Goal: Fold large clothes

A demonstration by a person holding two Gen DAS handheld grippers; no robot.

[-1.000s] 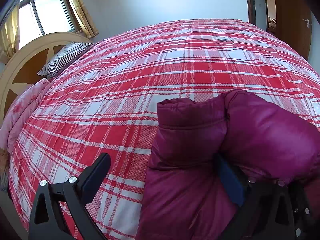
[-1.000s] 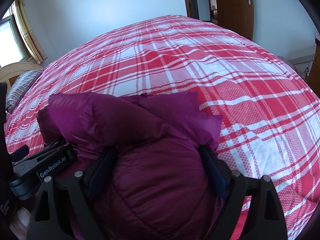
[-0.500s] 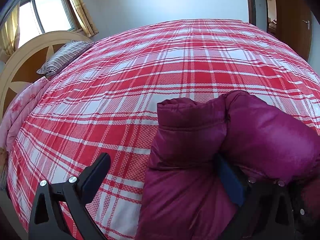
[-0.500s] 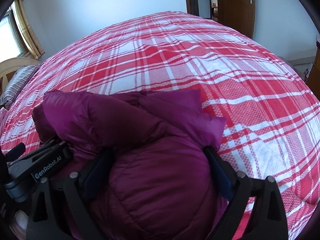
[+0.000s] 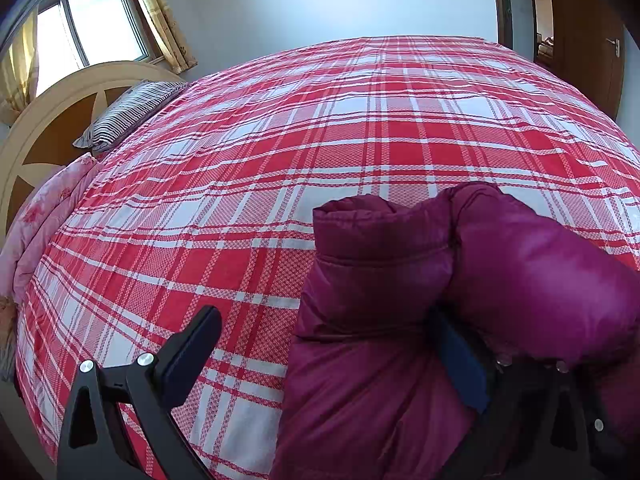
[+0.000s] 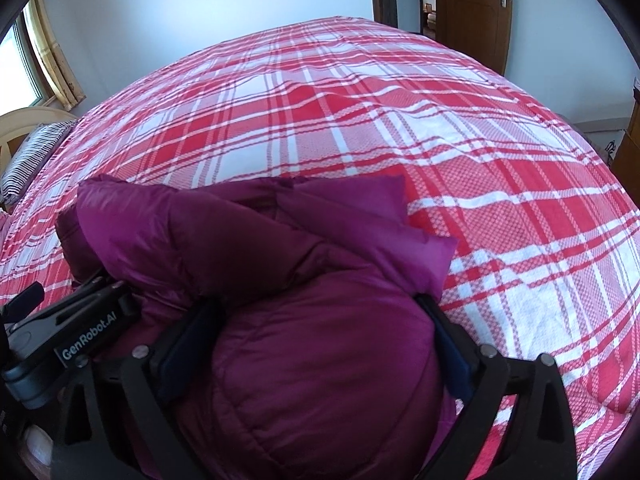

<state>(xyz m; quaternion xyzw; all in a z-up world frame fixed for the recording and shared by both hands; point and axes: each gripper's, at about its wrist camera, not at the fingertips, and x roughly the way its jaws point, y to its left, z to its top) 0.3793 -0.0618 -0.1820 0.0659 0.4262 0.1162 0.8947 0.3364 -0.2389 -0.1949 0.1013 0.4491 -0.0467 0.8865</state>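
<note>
Lying bunched on the near edge of the bed point(image 6: 360, 120): puffy magenta quilted jacket point(image 6: 320, 360) | right gripper point(image 6: 324, 344) jaws opening, jacket bulging between them | left gripper point(image 5: 332, 360) spread wide, one finger tucked under a fold, gripping nothing | red-and-white plaid bedspread; striped pillow point(image 5: 128, 114), window point(image 5: 92, 28), wooden door point(image 6: 472, 0).

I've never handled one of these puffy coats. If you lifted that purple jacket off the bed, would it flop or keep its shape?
The purple jacket would probably sag and unfold: it bulges in soft, rounded folds. Its puffy quilting suggests it is light for its bulk. The sheen hints at slippery fabric, so it may slide between the right gripper, whose jaws are opening around it.
</note>
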